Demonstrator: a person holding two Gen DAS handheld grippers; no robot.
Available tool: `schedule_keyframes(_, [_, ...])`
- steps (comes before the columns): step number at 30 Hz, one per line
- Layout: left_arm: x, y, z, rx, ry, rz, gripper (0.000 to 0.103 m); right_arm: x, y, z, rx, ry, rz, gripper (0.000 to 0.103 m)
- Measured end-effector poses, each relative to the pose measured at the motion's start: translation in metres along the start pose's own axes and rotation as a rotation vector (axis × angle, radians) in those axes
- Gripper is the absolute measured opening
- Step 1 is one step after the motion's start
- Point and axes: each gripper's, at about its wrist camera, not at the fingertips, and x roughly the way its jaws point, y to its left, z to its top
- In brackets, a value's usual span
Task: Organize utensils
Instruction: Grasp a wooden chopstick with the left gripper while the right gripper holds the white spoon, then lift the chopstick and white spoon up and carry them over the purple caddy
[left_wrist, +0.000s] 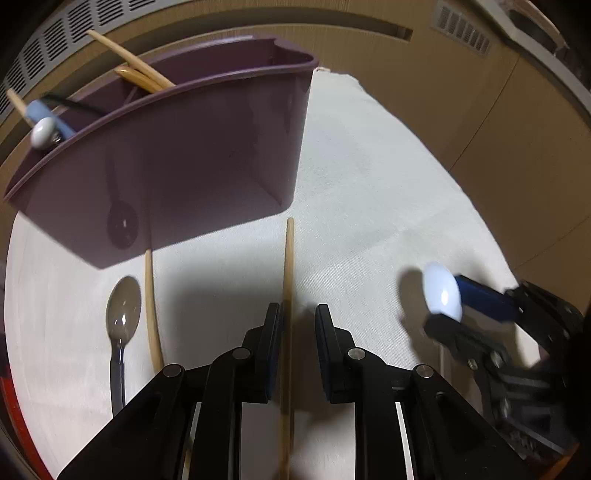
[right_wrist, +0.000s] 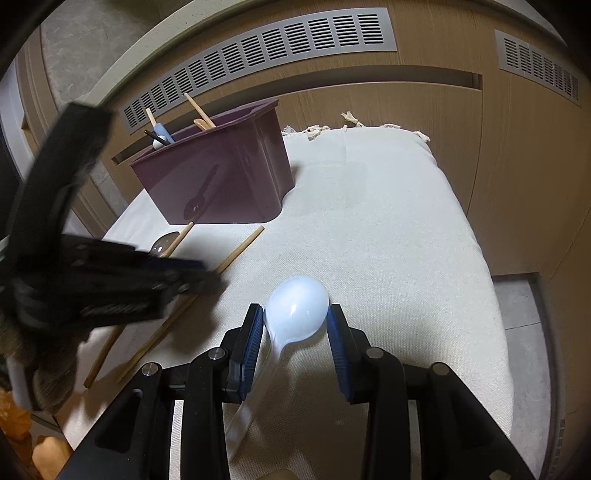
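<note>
Left gripper (left_wrist: 298, 314) jaws spread, a wooden chopstick (left_wrist: 287, 295) lying lengthwise in the gap, close against the left-hand jaw, not pinched as far as I can see. Right gripper (right_wrist: 295, 315) jaws pressed on the bowl of a pale blue spoon (right_wrist: 297, 306), one jaw each side; its translucent handle runs back under the gripper, and from the left wrist view the spoon (left_wrist: 442, 291) looks raised off the cloth, shadow beside it. Everything sits on a surface covered with a cream cloth (right_wrist: 388, 240), fringed at the far edge. Purple caddy (left_wrist: 177, 155) stands at the far left of the cloth, already holding several utensils upright: wooden chopsticks (left_wrist: 142, 72) in the middle compartment, a light blue handle (left_wrist: 50, 116) and a white-knobbed piece (left_wrist: 43, 132) in the left end one. Loose on the cloth just in front of the caddy: a grey spoon (left_wrist: 123, 306) with a dark handle, bowl toward the caddy, and a second chopstick (left_wrist: 149, 306) right beside it, tip reaching the caddy's base. Glossy caddy wall mirrors the grey spoon. Wood panelling with vent grilles (right_wrist: 258, 51) behind.
</note>
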Motion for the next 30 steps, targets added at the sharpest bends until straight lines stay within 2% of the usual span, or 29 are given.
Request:
schedule_keyframes(8, [0.007, 0.003, 0.008, 0.0, 0.048, -0.01, 0.019, 0.0, 0.001, 0.0, 0.0, 0.002, 0.008, 0.034])
schedule_keyframes(11, [0.008, 0.007, 0.011, -0.025, 0.023, 0.013, 0.006, 0.0, 0.002, 0.001, -0.004, 0.013, -0.007, 0.034])
schedule_keyframes(13, [-0.007, 0.013, 0.002, -0.054, -0.045, 0.014, 0.006, -0.003, 0.004, 0.002, -0.001, 0.019, -0.007, 0.034])
schedule_keyframes(18, [-0.068, 0.031, -0.036, -0.14, -0.22, -0.067, 0.006, -0.033, 0.023, 0.005, -0.078, -0.013, 0.007, 0.034])
schedule_keyframes(23, [-0.14, 0.036, -0.088, -0.173, -0.434, -0.03, 0.006, -0.059, 0.049, 0.005, -0.154, -0.031, 0.013, 0.034])
schedule_keyframes(30, [-0.196, 0.053, -0.128, -0.202, -0.582, -0.037, 0.006, -0.095, 0.084, 0.005, -0.253, -0.082, 0.001, 0.034])
